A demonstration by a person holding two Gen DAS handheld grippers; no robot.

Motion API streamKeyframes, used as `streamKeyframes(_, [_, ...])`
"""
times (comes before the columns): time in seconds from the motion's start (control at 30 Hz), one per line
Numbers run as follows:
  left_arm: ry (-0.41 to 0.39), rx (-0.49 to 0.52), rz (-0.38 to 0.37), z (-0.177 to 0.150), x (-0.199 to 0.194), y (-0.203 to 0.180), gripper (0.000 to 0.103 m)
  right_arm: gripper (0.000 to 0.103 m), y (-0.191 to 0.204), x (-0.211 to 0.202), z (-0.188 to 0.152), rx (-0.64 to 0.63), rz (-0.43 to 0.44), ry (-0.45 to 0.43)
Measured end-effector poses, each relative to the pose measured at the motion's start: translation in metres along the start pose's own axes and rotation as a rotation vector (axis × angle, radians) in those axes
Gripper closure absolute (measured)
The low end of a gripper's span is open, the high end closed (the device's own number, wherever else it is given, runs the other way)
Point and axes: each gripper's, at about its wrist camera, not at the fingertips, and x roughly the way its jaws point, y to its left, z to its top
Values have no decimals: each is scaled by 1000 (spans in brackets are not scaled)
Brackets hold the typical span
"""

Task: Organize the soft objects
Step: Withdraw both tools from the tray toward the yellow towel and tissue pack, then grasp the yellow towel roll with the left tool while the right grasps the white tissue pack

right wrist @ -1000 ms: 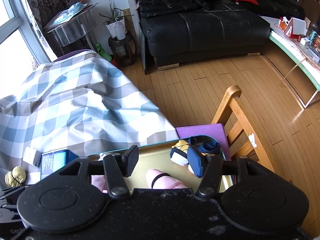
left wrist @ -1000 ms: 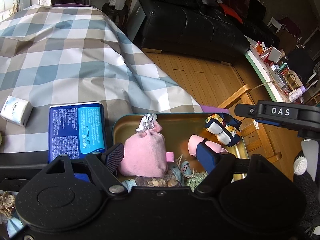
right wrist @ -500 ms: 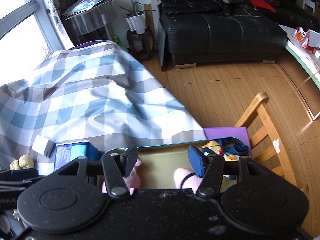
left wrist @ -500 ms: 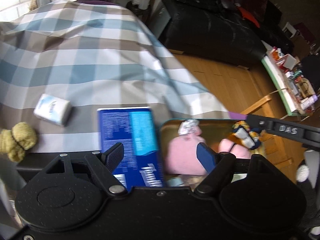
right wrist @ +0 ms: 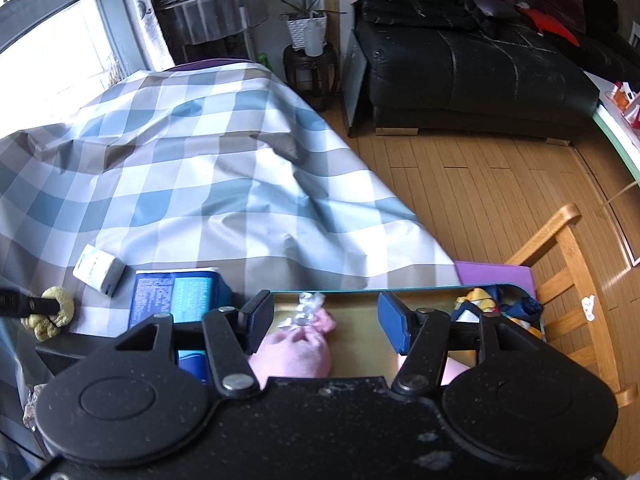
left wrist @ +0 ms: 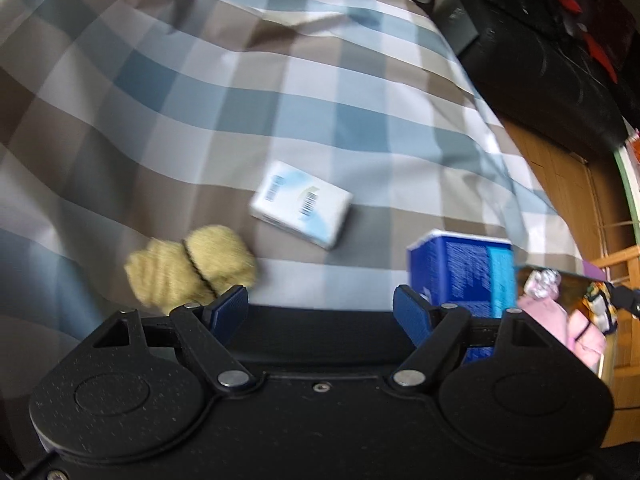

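Your left gripper (left wrist: 320, 308) hangs over the checked tablecloth (left wrist: 280, 112), jaws apart with nothing between them; the yellow plush toy (left wrist: 188, 266) lies just beside its left fingertip. Your right gripper (right wrist: 326, 322) is over the gold tray (right wrist: 360, 334), jaws parted and empty above the pink drawstring pouch (right wrist: 298, 350). Farther out lie the blue tissue pack (left wrist: 460, 268) and the white tissue packet (left wrist: 300, 204).

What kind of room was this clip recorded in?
Most likely a home living room: a black leather sofa, a wooden plank floor, a potted plant on a dark stool by the window, and a table under a blue-and-brown checked cloth.
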Motion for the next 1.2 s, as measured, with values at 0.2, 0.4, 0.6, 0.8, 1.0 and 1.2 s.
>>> streamKeyframes(0.2, [42,-21,84,18,16,40,28,45,27,2,2,-41,16,-3])
streamKeyframes(0.4, [125,-139,25,18,45,73,28,44,55,8,-1,-89,25,4])
streamKeyframes(0.6, [142,-123,17,23,58,68,24,43,82,9,-7,-144,53,-17])
streamKeyframes(0.8, [130,-150,-16,21,50,71,24,42,107,5,-18,-218,84,-60])
streamKeyframes(1.0, [138,-251,-38,20,49,84,24,42,117,1,-22,-233,118,-87])
streamKeyframes(1.2, [119,-310,-66,17,44,88,24,41,133,4,-15,-271,123,-98])
